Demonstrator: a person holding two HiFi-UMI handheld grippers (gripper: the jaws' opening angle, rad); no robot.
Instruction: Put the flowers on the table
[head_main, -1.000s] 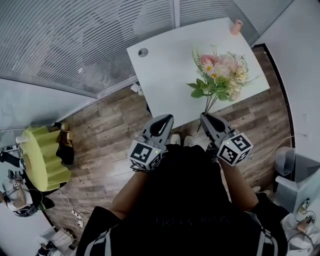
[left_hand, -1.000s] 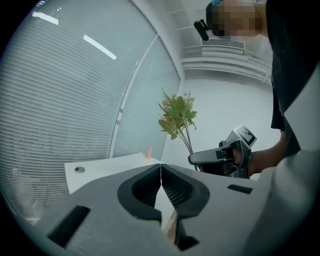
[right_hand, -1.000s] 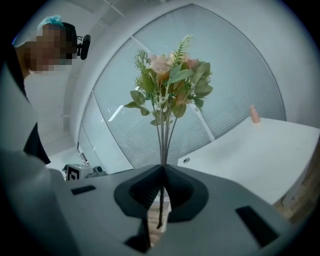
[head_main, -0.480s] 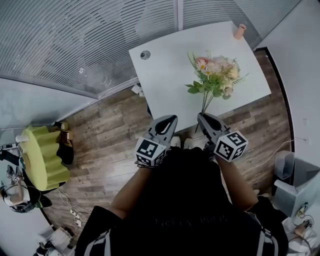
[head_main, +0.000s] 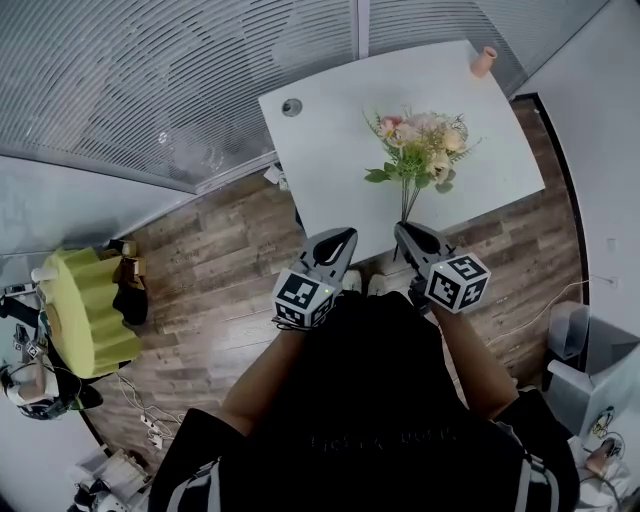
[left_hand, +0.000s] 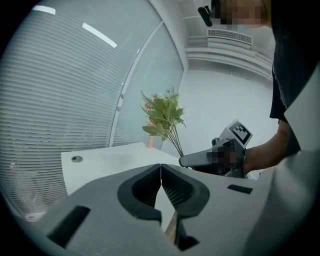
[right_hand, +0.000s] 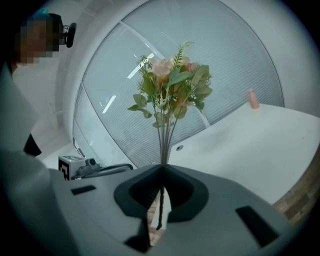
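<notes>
1. Looking down in the head view, my right gripper (head_main: 401, 229) holds the flowers (head_main: 420, 145) by their stems, the heads above the white desk (head_main: 330, 130). My left gripper (head_main: 347, 233) sits just beside it.
2. Left gripper view: its jaws are pressed together on nothing, and the flowers stand beyond.
3. Right gripper view: its jaws pinch the thin stems, so the flowers rise upright over the desk.

Flowers (head_main: 420, 145) above table (head_main: 330, 160), before right claw (head_main: 402, 231)

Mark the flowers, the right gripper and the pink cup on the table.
flowers (head_main: 420, 140): head view, on the blooms.
right gripper (head_main: 402, 231): head view, jaw tips shut on the stems.
pink cup (head_main: 483, 60): head view, on its side.
</notes>
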